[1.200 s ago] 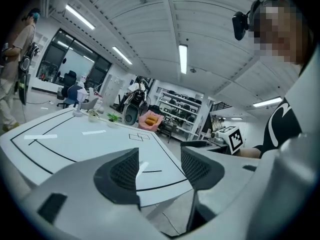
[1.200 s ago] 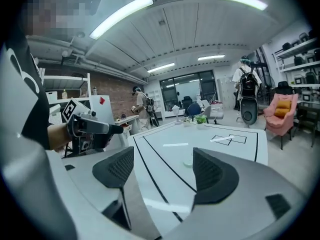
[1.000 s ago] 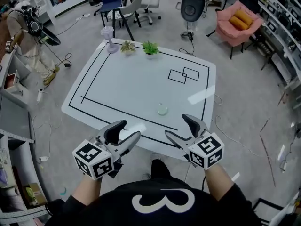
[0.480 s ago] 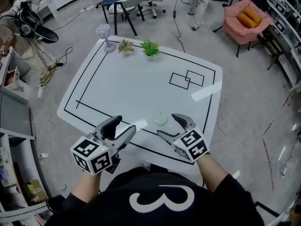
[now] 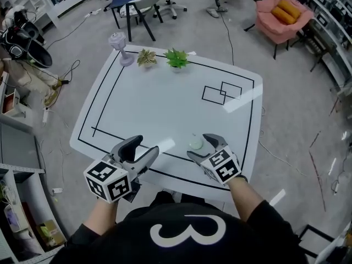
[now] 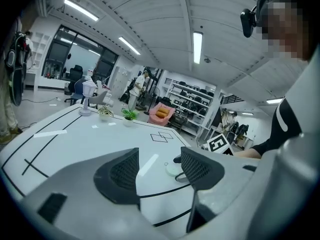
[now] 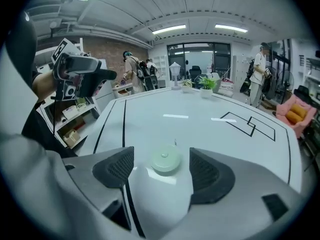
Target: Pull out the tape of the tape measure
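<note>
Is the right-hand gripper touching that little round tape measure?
Apart. The right gripper view shows the tape measure lying between the right gripper's open jaws, bare table either side.

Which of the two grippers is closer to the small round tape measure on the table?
The right gripper: the tape measure lies right between the tips of its open jaws, while the left gripper hovers off to the side, also open.

The right gripper [image 7: 162,159] is found with its jaws apart and nothing clamped. A round pale-green tape measure [image 7: 165,162] is seen lying flat on the white table [image 7: 210,134], just ahead of the claw and in line with the gap. A small tab [image 7: 175,142], probably the tape's end, is noted at its far edge. The left gripper [image 7: 92,74] is observed high to the claw's left.
</note>
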